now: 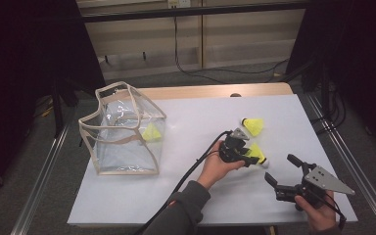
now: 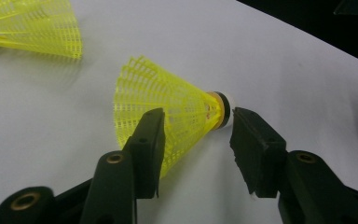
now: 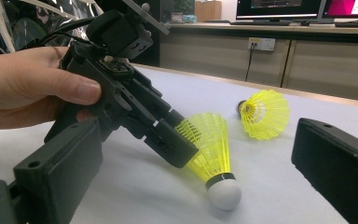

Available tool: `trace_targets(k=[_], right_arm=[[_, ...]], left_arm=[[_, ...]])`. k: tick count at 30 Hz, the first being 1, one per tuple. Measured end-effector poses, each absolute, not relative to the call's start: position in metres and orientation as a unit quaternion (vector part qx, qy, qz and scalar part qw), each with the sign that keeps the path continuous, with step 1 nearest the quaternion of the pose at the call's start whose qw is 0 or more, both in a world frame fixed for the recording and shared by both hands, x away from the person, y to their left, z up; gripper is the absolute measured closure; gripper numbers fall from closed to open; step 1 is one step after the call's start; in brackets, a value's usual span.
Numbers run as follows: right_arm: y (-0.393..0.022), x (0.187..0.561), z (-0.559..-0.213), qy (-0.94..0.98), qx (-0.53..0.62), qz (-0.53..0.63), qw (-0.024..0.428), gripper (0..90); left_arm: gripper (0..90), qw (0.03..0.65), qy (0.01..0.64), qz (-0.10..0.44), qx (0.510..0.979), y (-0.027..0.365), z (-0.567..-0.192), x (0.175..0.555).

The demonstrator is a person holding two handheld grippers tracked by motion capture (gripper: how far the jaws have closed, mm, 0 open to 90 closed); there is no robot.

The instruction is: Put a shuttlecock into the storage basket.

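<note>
One yellow shuttlecock (image 1: 152,132) is already seen inside the clear bag (image 1: 108,152) at left of the high view, a second shuttlecock (image 1: 257,153) at centre right is straddled, not yet pinched, by the half-open left gripper (image 1: 251,157), a third shuttlecock (image 1: 253,126) is left above it, and the right gripper (image 1: 280,170) is held wide and empty at lower right.

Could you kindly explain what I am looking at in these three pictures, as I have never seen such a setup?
A person at a white table holds a hand-held gripper in each hand. One camera looks down from above; one rides on each gripper. The left gripper has its jaws around a yellow shuttlecock lying on the table, not yet pressing it. The right gripper waits open nearby. A second shuttlecock lies farther back, and a third sits inside the clear bag.
</note>
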State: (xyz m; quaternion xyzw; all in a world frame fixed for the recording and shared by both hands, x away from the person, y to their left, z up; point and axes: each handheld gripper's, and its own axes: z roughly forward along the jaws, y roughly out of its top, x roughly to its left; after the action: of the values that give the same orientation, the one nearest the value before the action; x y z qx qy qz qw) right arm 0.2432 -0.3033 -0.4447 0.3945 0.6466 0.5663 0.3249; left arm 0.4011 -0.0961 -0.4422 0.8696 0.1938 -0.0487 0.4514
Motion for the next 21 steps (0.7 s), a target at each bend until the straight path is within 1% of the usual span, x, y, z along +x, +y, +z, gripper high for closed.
trace_targets(k=[9, 14, 21], right_arm=[[-0.304, 0.243, -0.445, 0.646, 0.394, 0.566, 0.326, 1.7], [-0.304, 0.243, -0.445, 0.646, 0.394, 0.566, 0.325, 1.7], [-0.304, 0.243, -0.444, 0.645, 0.395, 0.567, 0.326, 1.7]], left_arm=[[62.9, 0.453, 0.182, -0.051, 0.871, -0.097, -0.443, 0.4], [63.2, 0.452, 0.188, -0.059, 0.87, -0.099, -0.445, 0.399], [67.8, 0.443, 0.184, -0.066, 0.875, -0.107, -0.455, 0.398]])
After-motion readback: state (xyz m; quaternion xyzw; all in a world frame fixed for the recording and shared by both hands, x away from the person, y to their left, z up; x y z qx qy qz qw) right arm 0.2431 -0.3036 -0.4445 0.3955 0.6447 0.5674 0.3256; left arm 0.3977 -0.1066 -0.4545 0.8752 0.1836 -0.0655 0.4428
